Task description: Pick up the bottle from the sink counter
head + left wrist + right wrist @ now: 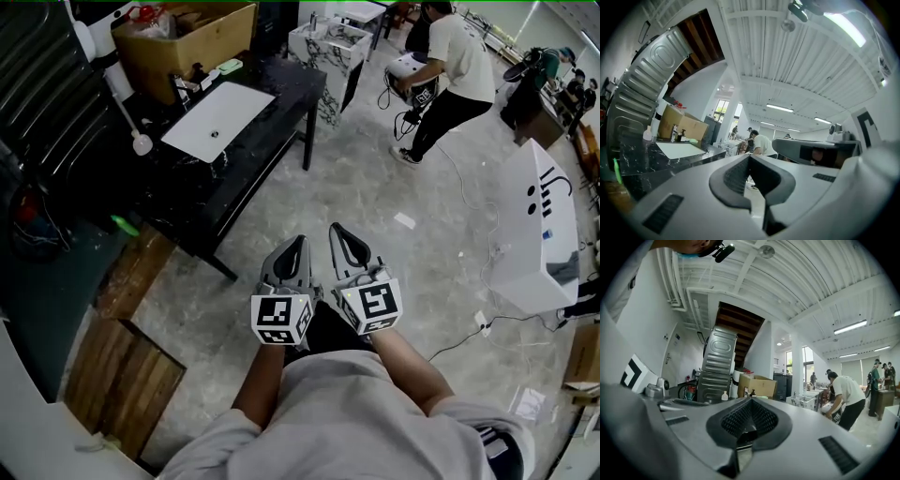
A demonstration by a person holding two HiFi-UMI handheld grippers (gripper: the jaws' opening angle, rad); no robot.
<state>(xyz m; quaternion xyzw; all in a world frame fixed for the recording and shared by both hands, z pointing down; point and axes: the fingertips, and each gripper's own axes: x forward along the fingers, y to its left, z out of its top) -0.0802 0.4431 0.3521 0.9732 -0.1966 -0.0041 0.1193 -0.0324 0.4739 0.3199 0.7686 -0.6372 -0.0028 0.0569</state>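
A black marble counter (pixel 272 94) with a white sink basin (pixel 217 120) stands at the upper left of the head view. A small white bottle (pixel 141 142) sits at the counter's left; it also shows as the white bottle (pixel 647 134) and as the white bottle (pixel 724 396). Small dark bottles (pixel 180 89) stand by the cardboard box. My left gripper (pixel 293 246) and right gripper (pixel 345 234) are side by side over the floor, well short of the counter. Both are shut with nothing between the jaws, as seen at the left gripper (pixel 750 157) and the right gripper (pixel 751 401).
A cardboard box (pixel 187 37) sits at the counter's far end. A person in a white shirt (pixel 459 56) bends over gear at the top right. A white machine (pixel 530 225) with floor cables stands at the right, and wooden boards (pixel 122 375) lie at the lower left.
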